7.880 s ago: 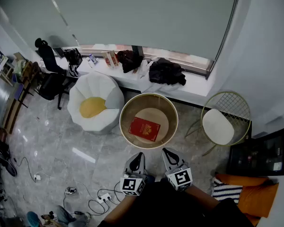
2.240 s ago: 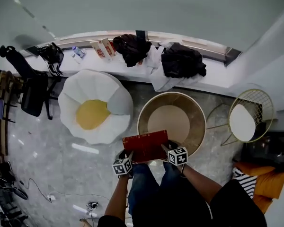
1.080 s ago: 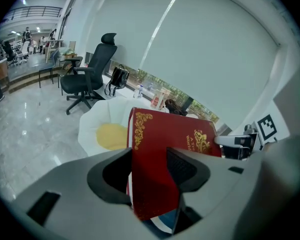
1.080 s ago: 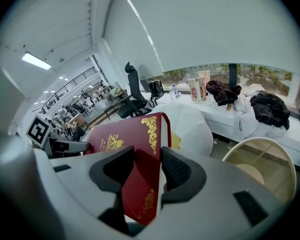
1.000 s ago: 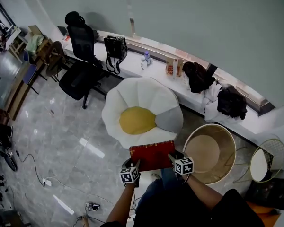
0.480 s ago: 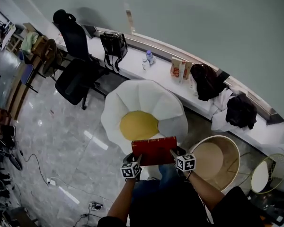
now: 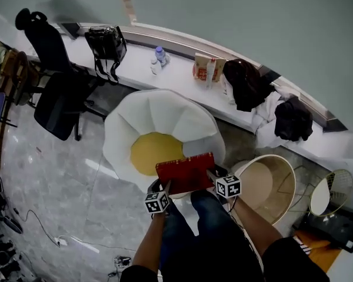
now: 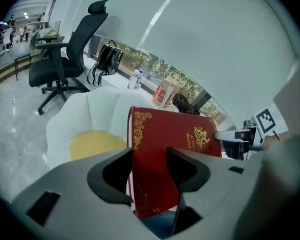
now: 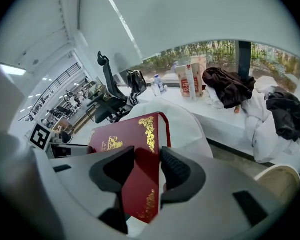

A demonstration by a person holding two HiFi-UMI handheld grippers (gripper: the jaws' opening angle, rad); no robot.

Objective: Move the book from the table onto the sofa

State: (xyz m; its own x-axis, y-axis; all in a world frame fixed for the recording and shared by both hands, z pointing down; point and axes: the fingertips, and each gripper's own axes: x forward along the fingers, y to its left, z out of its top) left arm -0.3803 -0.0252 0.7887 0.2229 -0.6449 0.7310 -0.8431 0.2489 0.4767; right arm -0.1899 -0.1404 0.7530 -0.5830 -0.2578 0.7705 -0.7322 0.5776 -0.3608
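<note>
A red book [image 7: 185, 173] with gold print hangs in the air between my two grippers, over the near rim of the white petal-shaped sofa [image 7: 165, 119] with its yellow seat cushion [image 7: 156, 152]. My left gripper [image 7: 163, 191] is shut on the book's left edge [image 8: 150, 169]. My right gripper [image 7: 215, 178] is shut on its right edge [image 9: 145, 176]. The round gold table [image 7: 282, 207] stands behind, to the right, with nothing on its top.
A long white windowsill [image 7: 182, 72] behind the sofa carries a black bag [image 7: 106, 43], bottles, a box [image 7: 206, 69] and dark clothes [image 7: 247, 84]. A black office chair [image 7: 50, 87] stands left. A wire chair [image 7: 329, 192] stands far right. Cables lie on the floor.
Both grippers have carried the book away from the round table, leftward and down, to the sofa's near rim. Both grips on the book have held.
</note>
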